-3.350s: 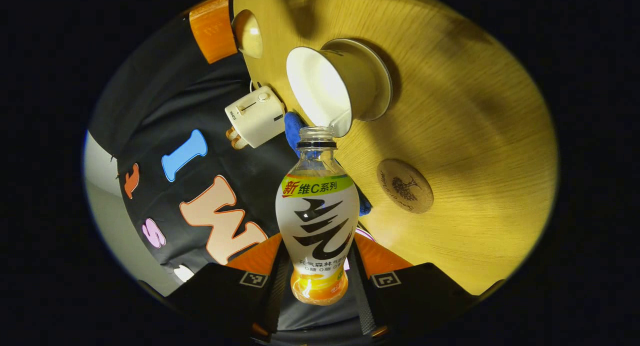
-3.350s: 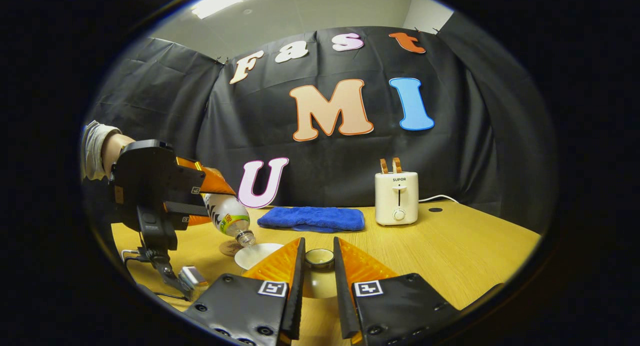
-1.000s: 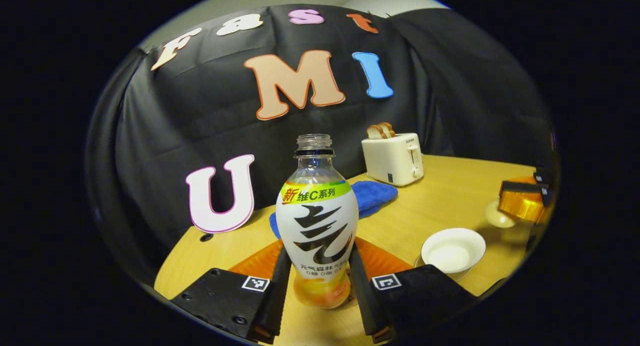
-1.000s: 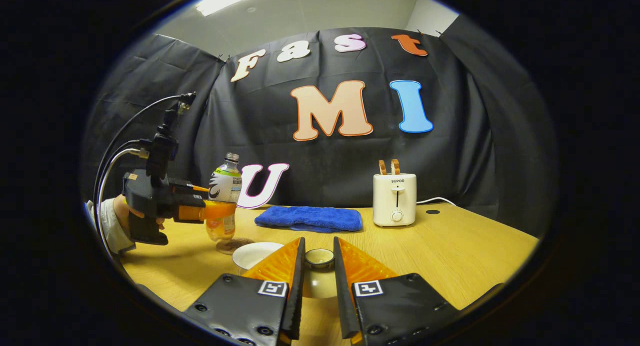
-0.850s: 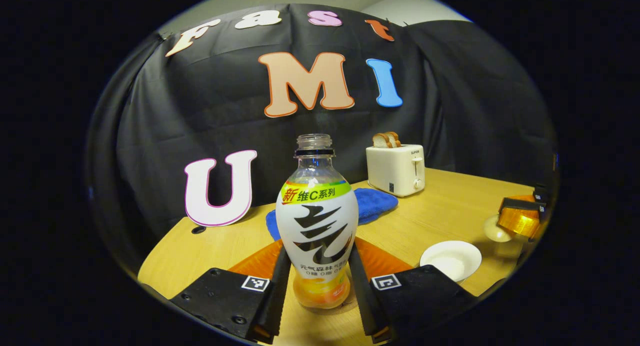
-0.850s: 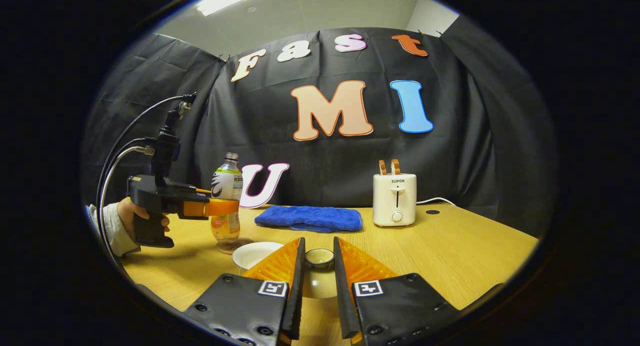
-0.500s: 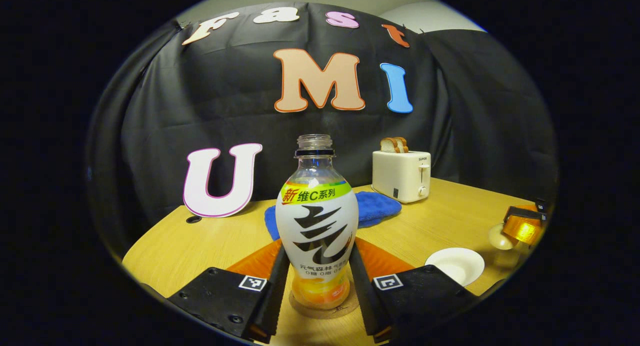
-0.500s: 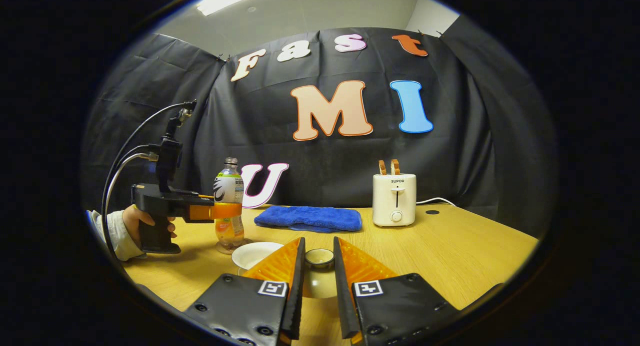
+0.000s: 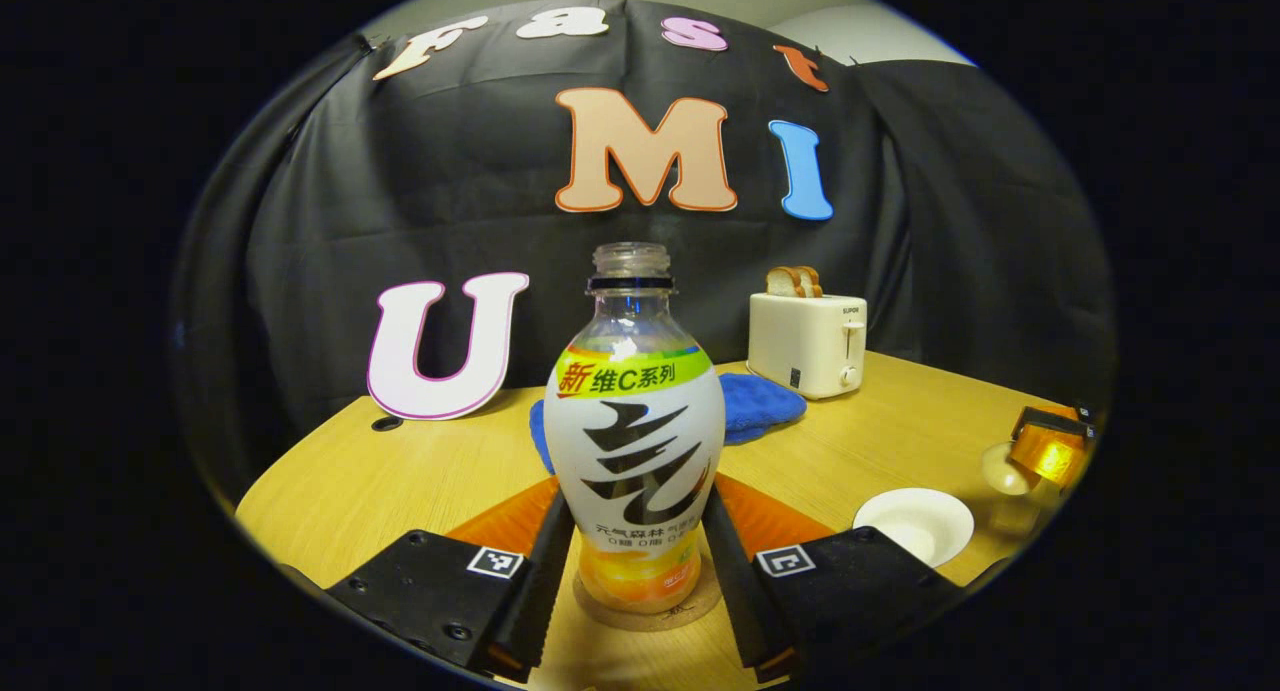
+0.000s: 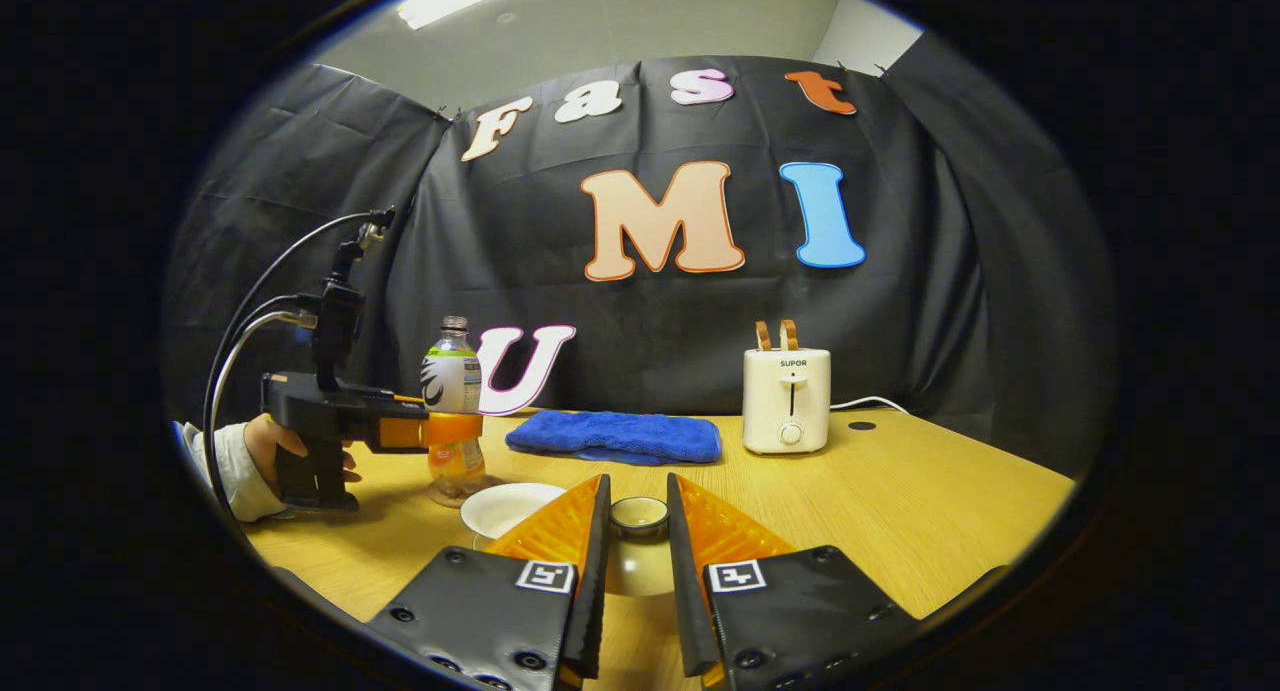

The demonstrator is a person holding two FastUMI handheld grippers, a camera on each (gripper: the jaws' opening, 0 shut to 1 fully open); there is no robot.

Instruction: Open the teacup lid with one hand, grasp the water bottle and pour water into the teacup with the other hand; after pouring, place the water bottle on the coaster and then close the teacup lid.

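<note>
1. The bench [image 10: 900, 491] carries everything; the water bottle [image 9: 634, 451] stands upright on the coaster [image 9: 648, 607] near its left edge, my left gripper [image 9: 634, 571] with jaws pinching the bottle low down.
2. The teacup [image 10: 510, 508] sits open just beside it.
3. My right gripper [image 10: 630, 531] pinches the lid [image 10: 638, 514] by its knob; next, I judge, I release the bottle, then cap the cup.

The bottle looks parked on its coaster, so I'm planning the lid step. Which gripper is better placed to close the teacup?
Right. The right gripper already grips the lid beside the open teacup; the left gripper brackets the water bottle on the coaster.
</note>
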